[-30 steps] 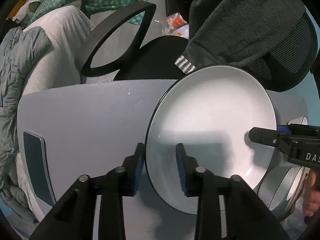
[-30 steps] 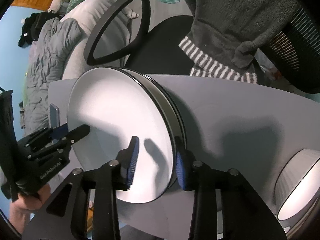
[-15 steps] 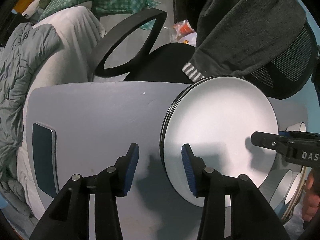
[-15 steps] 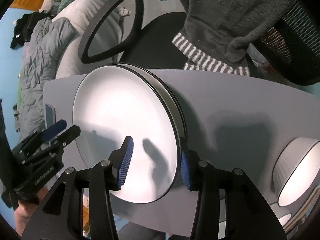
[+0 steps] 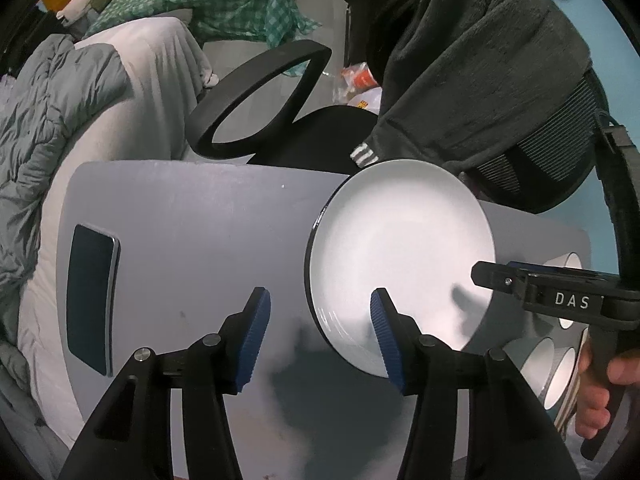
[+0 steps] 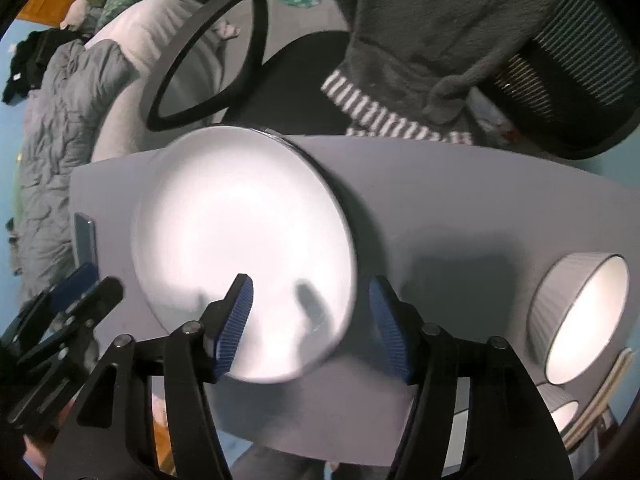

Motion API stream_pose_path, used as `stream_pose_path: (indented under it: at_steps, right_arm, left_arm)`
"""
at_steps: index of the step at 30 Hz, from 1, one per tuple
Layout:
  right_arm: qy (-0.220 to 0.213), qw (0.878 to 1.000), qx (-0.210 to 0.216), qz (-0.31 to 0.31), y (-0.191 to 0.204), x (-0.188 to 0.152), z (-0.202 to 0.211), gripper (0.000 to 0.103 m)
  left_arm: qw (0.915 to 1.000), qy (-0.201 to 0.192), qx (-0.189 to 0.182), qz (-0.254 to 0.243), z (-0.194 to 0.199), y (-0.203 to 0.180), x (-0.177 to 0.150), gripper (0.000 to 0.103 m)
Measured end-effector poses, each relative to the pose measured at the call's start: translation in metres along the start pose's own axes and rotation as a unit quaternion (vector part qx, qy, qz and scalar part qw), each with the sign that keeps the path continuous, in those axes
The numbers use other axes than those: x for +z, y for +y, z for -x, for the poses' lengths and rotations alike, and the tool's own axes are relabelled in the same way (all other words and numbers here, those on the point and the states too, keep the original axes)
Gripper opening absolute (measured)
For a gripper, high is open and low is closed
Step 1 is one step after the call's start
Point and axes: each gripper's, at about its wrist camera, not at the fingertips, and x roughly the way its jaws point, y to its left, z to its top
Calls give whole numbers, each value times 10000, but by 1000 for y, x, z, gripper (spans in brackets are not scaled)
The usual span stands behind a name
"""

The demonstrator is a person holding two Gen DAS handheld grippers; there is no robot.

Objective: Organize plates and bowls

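Holding left gripper (image 5: 318, 330) with jaws apart, nothing between pads, near rim of plate (image 5: 400, 256) just beside right pad. Right gripper (image 6: 310, 320) also spread, straddling plate's opposite rim without clamping. Plate sitting flat on grey table (image 5: 192, 216), a second plate possibly under it. Judging it glazed ceramic: stiff, heavyish, slick, chip-prone; planning to pinch at rim. Bowls (image 6: 580, 316) standing well apart at table's right end, tilted, apparently in a rack; insides are looking bare.
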Motion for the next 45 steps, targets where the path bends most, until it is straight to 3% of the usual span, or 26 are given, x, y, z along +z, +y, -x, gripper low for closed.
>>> stream_pose_path:
  at_steps: [5,9,19,29,45]
  right_arm:
    - [-179,9998,-74,73,1,-11,14,62]
    - [-392,9989,-188,171,2,-24,33,62]
    - [-1024,9927,-542,336,-14,-65,86,62]
    - [-1200,9866,-1029,406,-45,-106,110,62]
    - [-1016,9905,-911,-182,-107,-155,103,65]
  left_arm:
    - [9998,-114,-120,80,17,-2,-8,53]
    - [9995,-300,-124,23,33,-8,-16,60]
    - [9956,-649,-156,-658,65,-41,-37,62]
    - [9902,-463,-436,-1245,60,-81,-62,62]
    - [9797,-16,-634,-1901,32,-149,-97,66]
